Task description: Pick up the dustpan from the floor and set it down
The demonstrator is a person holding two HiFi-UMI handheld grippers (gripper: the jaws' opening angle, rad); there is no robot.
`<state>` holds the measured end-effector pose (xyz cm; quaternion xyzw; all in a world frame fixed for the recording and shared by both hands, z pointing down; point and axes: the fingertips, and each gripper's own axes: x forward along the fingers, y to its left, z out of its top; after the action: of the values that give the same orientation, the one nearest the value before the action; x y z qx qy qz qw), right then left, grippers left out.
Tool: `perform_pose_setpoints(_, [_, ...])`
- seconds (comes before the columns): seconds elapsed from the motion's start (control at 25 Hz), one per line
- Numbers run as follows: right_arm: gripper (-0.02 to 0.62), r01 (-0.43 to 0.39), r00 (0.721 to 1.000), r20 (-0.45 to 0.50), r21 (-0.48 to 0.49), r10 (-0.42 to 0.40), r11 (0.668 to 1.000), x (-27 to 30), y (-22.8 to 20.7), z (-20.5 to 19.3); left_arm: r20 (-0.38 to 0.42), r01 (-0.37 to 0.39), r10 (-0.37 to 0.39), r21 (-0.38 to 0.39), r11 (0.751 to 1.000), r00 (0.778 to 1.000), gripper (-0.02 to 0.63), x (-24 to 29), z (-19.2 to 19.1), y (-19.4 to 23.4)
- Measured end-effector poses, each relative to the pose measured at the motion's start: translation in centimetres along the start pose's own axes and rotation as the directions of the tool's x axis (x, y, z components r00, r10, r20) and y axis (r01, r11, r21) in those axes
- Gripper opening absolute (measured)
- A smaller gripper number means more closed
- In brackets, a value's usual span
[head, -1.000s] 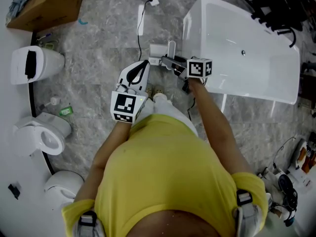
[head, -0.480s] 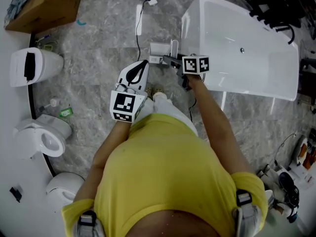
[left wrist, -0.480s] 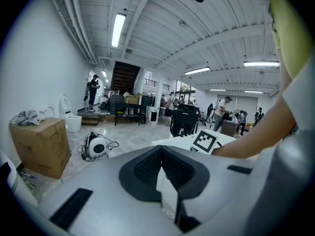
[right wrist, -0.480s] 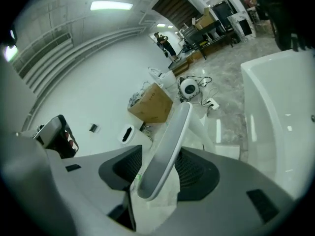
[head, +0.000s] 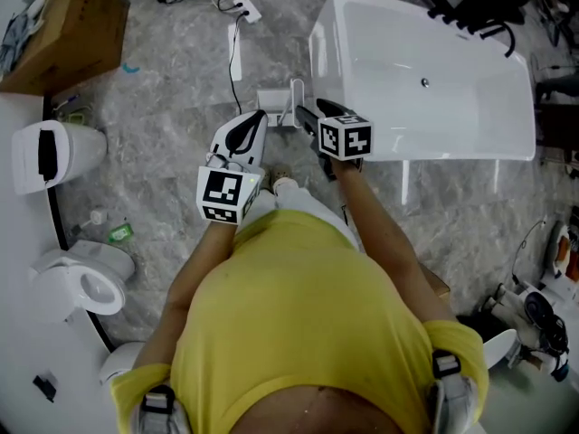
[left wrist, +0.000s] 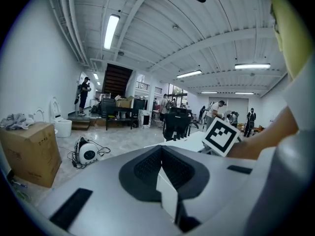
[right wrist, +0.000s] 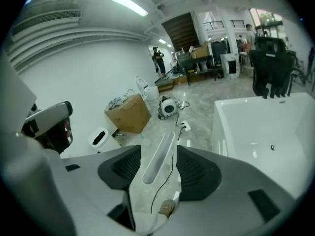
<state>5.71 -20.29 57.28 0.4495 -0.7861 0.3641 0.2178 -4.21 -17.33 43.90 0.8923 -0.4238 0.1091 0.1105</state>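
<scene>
Big open test hall here: bathtub (head: 470,107), toilets (head: 81,283) on marble floor (head: 172,107), strip lights (left wrist: 111,31) overhead.

White bathtub (head: 470,107) on grey marble floor (head: 172,89), white dustpan (head: 271,103) just beside its left edge, right gripper (head: 306,116) at the dustpan's upright handle (head: 295,105), jaws just opening around it, left gripper (head: 253,127) nearby, cardboard box (head: 63,34) well left of the bathtub.

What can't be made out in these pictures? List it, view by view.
Right gripper view: only the long handle of the white plastic dustpan shows, between the fingers of the right gripper, which have just been opening. The pan is behind the gripper's grey body.
Head view: the yellow shirt covers the grey floor below it.
Head view: the small green item on that floor is too small to identify.
</scene>
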Motion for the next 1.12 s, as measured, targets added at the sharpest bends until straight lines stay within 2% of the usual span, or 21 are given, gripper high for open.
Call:
perform_pose_setpoints(0.08, [0.214, 0.025, 0.997, 0.077, -0.022, -0.023, 0.999, -1.9, 0.2, 1.7, 0.012, 0.013, -0.013, 0.015, 1.0, 1.0, 0.002, 0.5, 0.7, -0.5])
perform_pose_setpoints(0.16, [0.141, 0.07, 0.981, 0.187, -0.052, -0.059, 0.996, -4.3, 0.3, 4.1, 0.021, 0.019, -0.02, 0.033, 0.999, 1.0, 0.002, 0.9, 1.5, -1.0])
perform_pose_setpoints(0.28, [0.021, 0.165, 0.927, 0.356, -0.1, -0.119, 0.981, -8.4, 0.5, 8.0, 0.056, 0.016, -0.02, 0.064, 0.998, 0.998, 0.002, 1.3, 3.4, -1.4])
perform_pose_setpoints(0.4, [0.012, 0.235, 0.859, 0.492, -0.132, -0.142, 0.963, -12.3, 1.1, 11.7, 0.105, -0.004, -0.005, 0.085, 0.996, 0.994, 0.002, 1.3, 6.1, -1.4])
perform_pose_setpoints(0.56, [0.011, 0.324, 0.754, 0.64, -0.169, -0.146, 0.931, -17.3, 2.5, 15.9, 0.175, -0.058, 0.039, 0.104, 0.993, 0.984, 0.002, 0.8, 10.3, -0.9])
perform_pose_setpoints(0.72, [0.011, 0.395, 0.66, 0.742, -0.204, -0.122, 0.896, -21.4, 4.7, 18.8, 0.264, -0.115, 0.079, 0.122, 0.986, 0.961, 0.002, -0.6, 14.8, -0.4])
perform_pose_setpoints(0.8, [0.011, 0.419, 0.626, 0.773, -0.222, -0.102, 0.88, -22.9, 5.7, 19.8, 0.288, -0.144, 0.101, 0.13, 0.981, 0.952, 0.002, -1.4, 16.5, -0.3])
perform_pose_setpoints(0.92, [0.011, 0.424, 0.607, 0.791, -0.243, -0.075, 0.872, -24.1, 6.6, 20.4, 0.32, -0.164, 0.107, 0.156, 0.974, 0.941, 0.002, -1.9, 18.1, -0.5])
perform_pose_setpoints(1.12, [0.011, 0.402, 0.613, 0.788, -0.246, -0.06, 0.882, -24.1, 6.7, 19.6, 0.321, -0.169, 0.113, 0.154, 0.973, 0.94, 0.002, -2.3, 18.4, -0.8])
